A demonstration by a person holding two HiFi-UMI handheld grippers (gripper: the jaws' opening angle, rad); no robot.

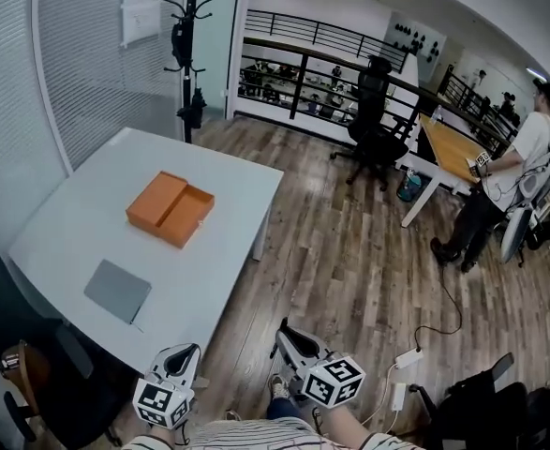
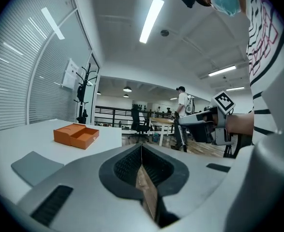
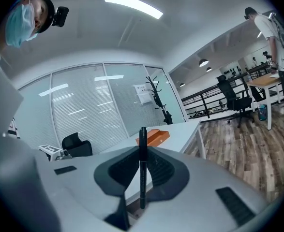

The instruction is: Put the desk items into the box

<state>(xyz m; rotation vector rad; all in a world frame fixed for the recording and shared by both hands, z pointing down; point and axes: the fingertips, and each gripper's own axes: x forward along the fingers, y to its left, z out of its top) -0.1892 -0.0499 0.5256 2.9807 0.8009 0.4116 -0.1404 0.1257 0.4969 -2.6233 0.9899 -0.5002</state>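
Early stage: box [image 1: 170, 208] open, seemingly empty. Clamped in right gripper [image 1: 289, 336]: black pen [image 3: 142, 168], well short of box. Left gripper [image 1: 183, 356] closed on nothing. Left to pack: pen, gray pad [image 1: 117, 291] near box.

Coat rack [image 1: 189, 54] — black office chair [image 1: 374, 120]

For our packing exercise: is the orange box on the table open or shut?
Open: in the head view the orange box shows an uncovered hollow half beside a flat-topped half.
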